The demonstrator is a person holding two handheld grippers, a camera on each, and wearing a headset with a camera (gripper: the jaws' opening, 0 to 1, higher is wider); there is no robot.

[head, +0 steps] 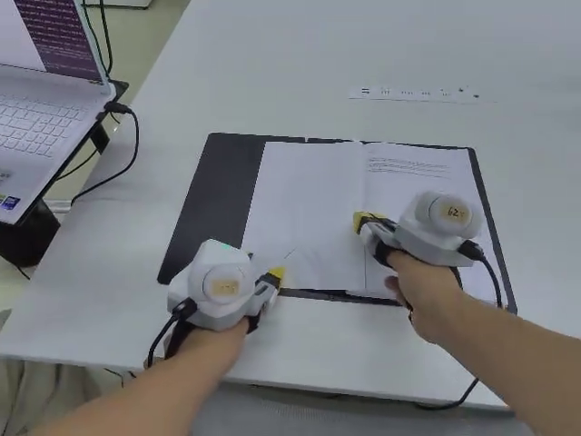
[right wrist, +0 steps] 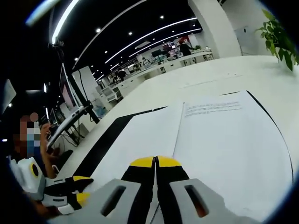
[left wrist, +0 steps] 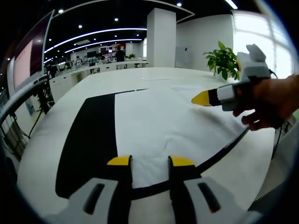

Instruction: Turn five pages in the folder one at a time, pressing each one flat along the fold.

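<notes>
Open folder (head: 309, 200) lies widthwise, fold (head: 360, 182) pointing away; left tool (head: 275, 272) spread, right tool (head: 362, 221) pressed together at the fold; head view shows a laptop (head: 36, 118).

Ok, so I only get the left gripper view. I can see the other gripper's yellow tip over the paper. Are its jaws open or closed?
Observer: Closed. The right gripper view shows the right gripper with its jaws pressed together, right at the fold of the folder.
Operator: Is there any writing on the pages?
Observer: Yes, a few printed lines run across the top of the right-hand page. They are too small to read.
</notes>
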